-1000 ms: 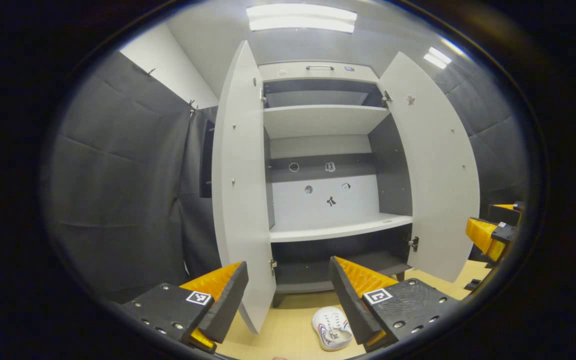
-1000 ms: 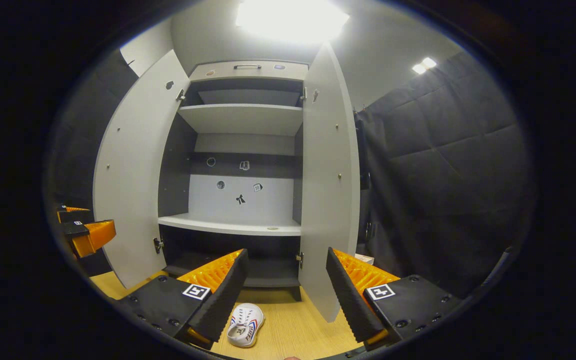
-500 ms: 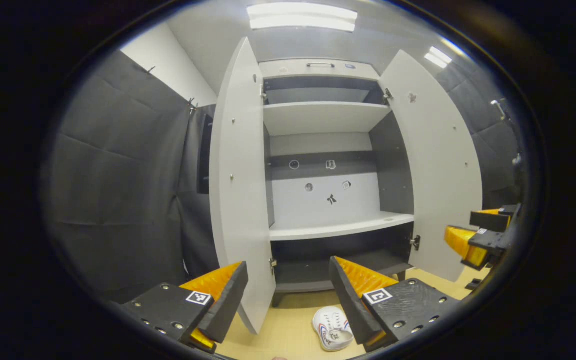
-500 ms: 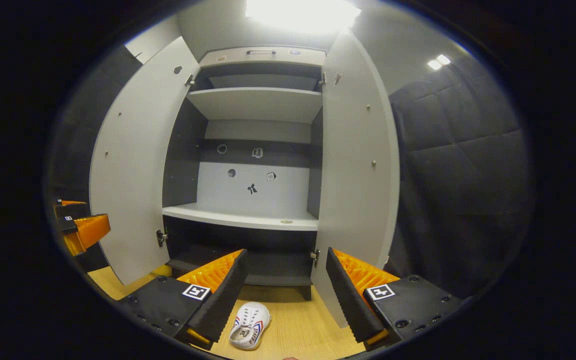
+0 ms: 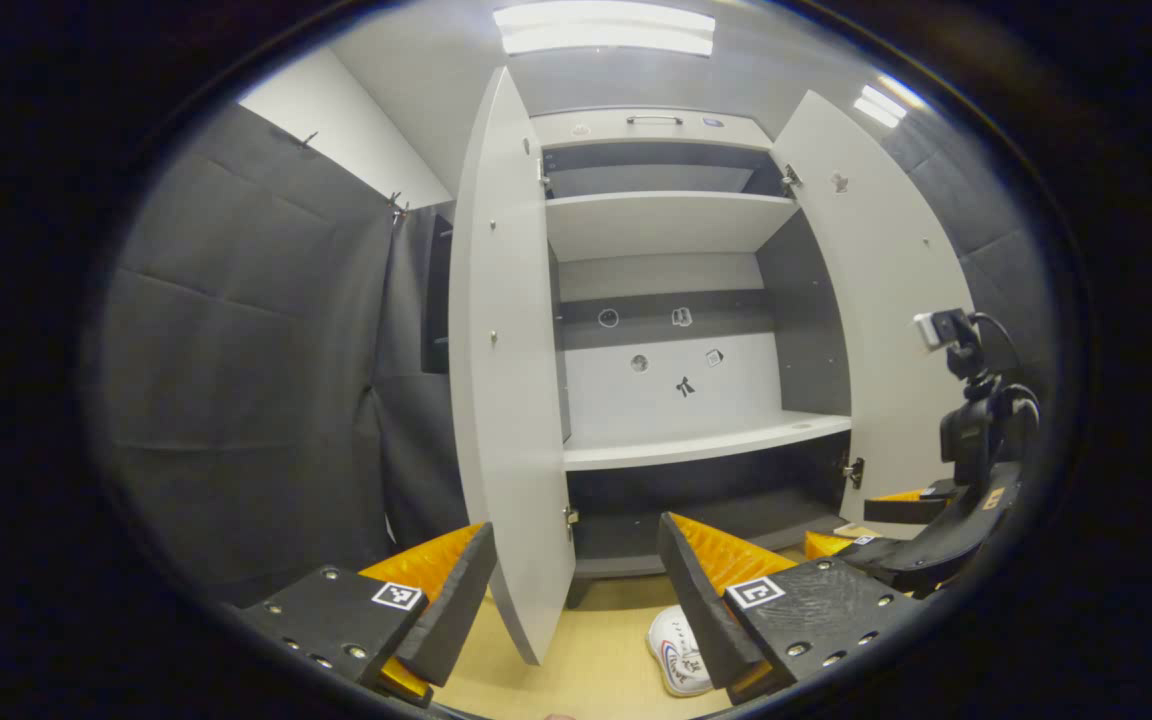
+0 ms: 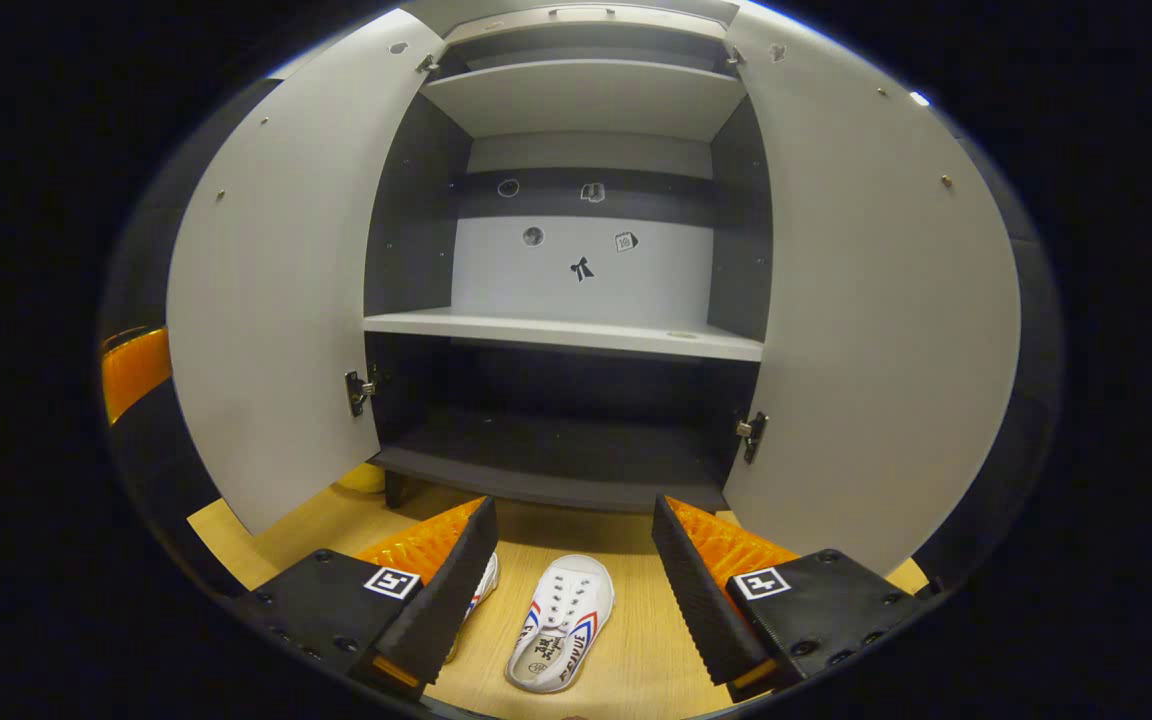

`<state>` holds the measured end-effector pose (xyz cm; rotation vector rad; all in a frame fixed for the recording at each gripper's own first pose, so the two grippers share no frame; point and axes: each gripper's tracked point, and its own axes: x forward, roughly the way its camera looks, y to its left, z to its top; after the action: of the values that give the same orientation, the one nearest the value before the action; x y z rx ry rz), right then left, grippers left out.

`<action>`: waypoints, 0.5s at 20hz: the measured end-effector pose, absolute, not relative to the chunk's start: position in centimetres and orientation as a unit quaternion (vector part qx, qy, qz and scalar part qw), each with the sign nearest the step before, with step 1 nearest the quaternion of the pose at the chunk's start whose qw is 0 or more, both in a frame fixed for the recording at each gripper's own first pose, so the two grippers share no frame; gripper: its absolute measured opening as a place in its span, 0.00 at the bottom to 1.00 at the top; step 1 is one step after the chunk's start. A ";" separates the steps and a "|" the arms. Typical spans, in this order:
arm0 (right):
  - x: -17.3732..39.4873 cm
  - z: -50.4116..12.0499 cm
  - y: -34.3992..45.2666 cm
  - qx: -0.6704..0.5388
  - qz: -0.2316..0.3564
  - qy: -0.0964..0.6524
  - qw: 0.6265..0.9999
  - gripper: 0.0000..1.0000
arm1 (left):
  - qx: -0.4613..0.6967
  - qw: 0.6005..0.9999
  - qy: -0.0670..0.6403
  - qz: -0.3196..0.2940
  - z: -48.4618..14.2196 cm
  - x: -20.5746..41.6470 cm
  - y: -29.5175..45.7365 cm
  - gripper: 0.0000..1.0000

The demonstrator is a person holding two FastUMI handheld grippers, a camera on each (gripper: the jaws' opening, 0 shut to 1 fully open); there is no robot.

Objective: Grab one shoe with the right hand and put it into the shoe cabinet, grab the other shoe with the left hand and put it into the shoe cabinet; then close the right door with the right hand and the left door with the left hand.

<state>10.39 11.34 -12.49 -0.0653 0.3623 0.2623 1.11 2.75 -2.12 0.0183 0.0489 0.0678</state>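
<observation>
Both shoes lie on the wooden floor (image 6: 636,640) before the open shoe cabinet (image 6: 576,330); the right hand-held gripper (image 6: 571,590) hangs over them with its jaws spread wide and empty; one white shoe (image 6: 561,625) lies just below, between the fingers, its long axis running toward the cabinet, toe forward; the other shoe (image 6: 481,585) peeks beside the left finger; the left hand-held gripper (image 5: 576,590), likewise open, hangs further back by the left door (image 5: 516,380).

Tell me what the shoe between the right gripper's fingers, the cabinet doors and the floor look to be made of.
Shoe: white canvas, probably; matte upper, lace eyelets, rubbery sole edge.
Cabinet doors: light grey laminated board, seemingly; smooth and flat, with metal hinges.
Floor: wood-look laminate or vinyl; pale printed grain, which of them unclear.
</observation>
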 end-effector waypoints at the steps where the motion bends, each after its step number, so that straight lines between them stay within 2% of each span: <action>1: 10.8 -13.5 11.8 -0.034 0.136 0.195 0.971 0.97 | 0.011 0.999 0.026 0.039 -2.3 1.1 3.3 0.94; 10: 11.2 -24.8 14.8 -0.029 0.162 0.342 0.925 0.98 | 0.016 0.996 0.040 0.074 -3.4 0.9 6.6 0.94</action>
<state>11.20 14.80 -24.83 -0.0586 0.7014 0.3323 0.93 6.55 -3.39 0.0326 0.0802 0.1485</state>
